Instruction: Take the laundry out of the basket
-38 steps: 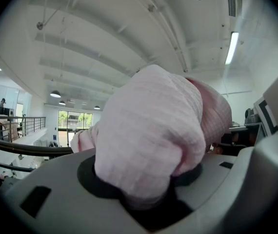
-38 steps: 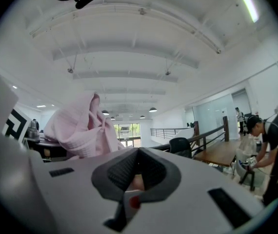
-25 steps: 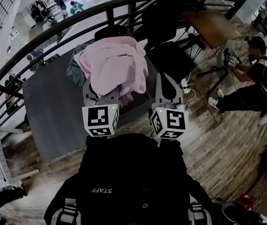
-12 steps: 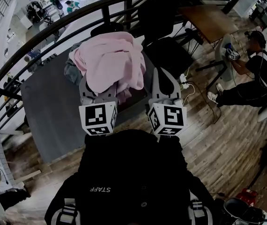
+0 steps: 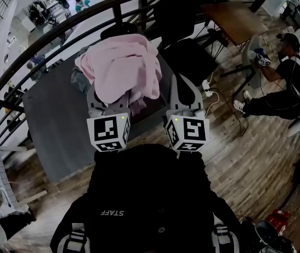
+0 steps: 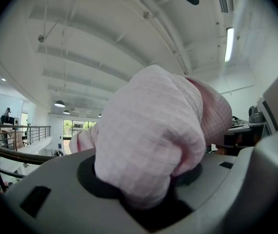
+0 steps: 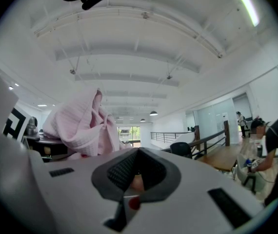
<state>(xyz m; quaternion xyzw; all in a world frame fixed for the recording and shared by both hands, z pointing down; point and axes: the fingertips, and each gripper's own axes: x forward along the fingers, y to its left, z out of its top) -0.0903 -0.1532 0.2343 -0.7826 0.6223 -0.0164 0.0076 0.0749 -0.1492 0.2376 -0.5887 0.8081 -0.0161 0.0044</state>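
A pink cloth (image 5: 123, 67) is held up above the grey table (image 5: 55, 125), pinched in a thick bunch between the jaws of the left gripper (image 6: 144, 204). The right gripper (image 7: 136, 182) is held level just beside it, near the table's front edge. Its jaws appear pressed together, and nothing is seen between them.

Only a gathered fold seems to be gripped, while most of the cloth billows over and past the jaws. That loose weight could be enough for the fold to be pulled free, and the cloth would then be dropped back onto the table. The hanging side could also be snagged on whatever lies beneath it. A grey garment (image 5: 80, 80) at the table's far left edge lies close enough to be dragged along if the cloth is swung that way.

The basket named in the task cannot be made out. The spot on the table where it would be expected is covered by the draped cloth and the two grippers. A dark shape is glimpsed under the cloth, but its nature cannot be told. How much laundry is left is likewise hidden. In the head view the left jaws are buried under fabric, so the grip is read from the left gripper view alone. The table's near edge is cut off by the person's dark top.
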